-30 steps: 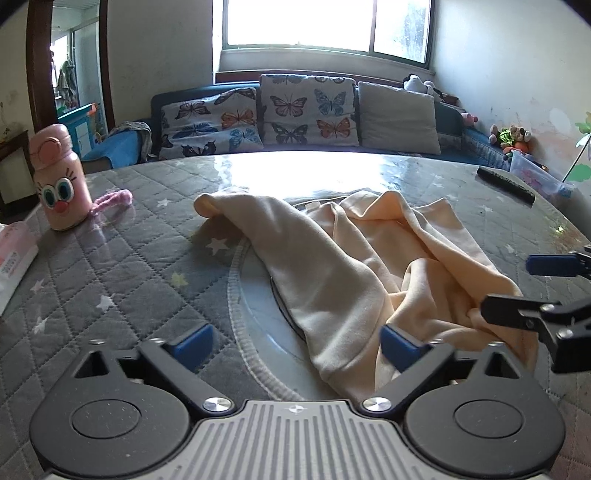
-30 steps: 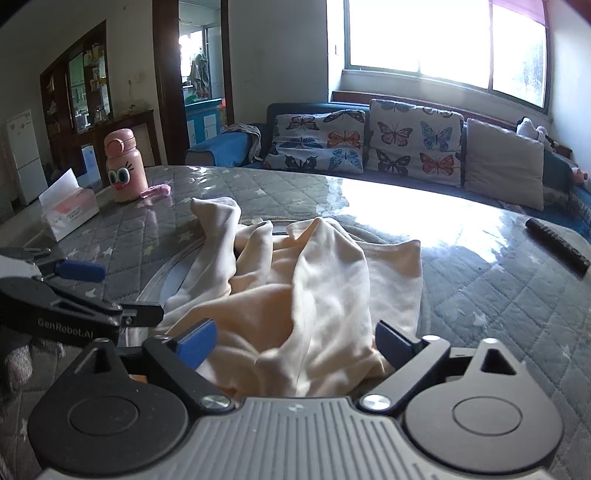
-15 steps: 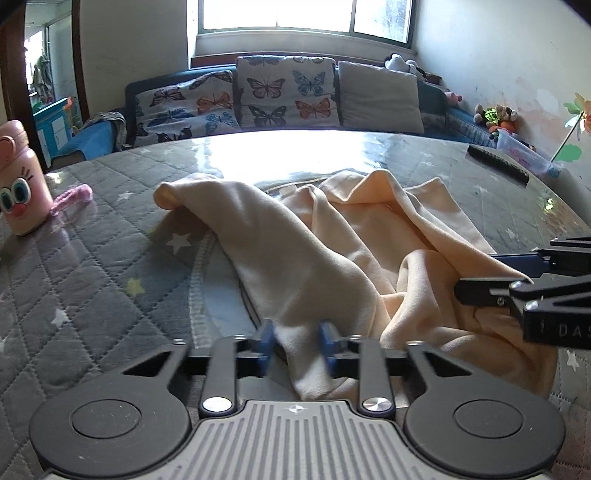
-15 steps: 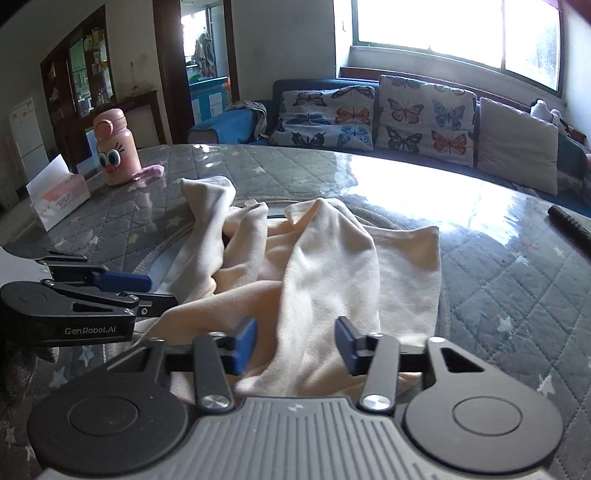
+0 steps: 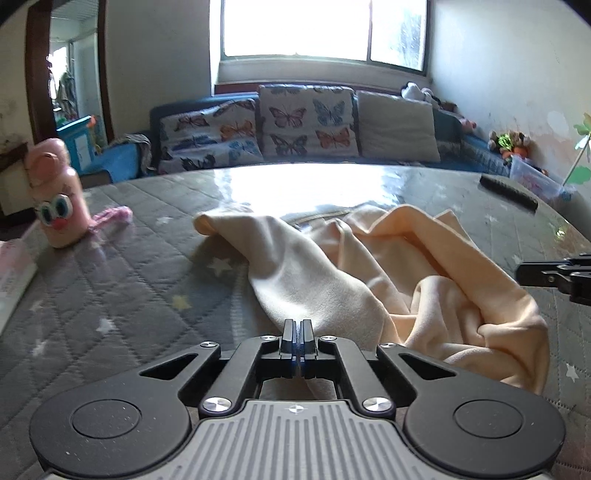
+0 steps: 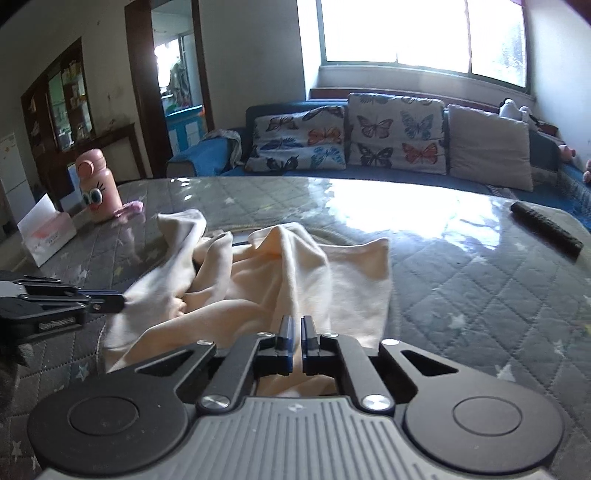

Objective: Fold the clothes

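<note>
- Cream garment [image 5: 373, 266] lies crumpled in loose folds mid-bench [image 5: 110, 295], one sleeve trailing toward 11 o'clock.
- My left tool [image 5: 296, 326] is clamped on its near edge.
- My right tool [image 6: 296, 325] pinches another fold.

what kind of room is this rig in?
Most likely a home living room: a sofa with butterfly cushions under a window, soft toys by the wall, and a round table with a quilted cover.

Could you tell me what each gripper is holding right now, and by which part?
Both hold the cream garment by its near edge: the left gripper at the near-left end, the right gripper on a near fold.
</note>
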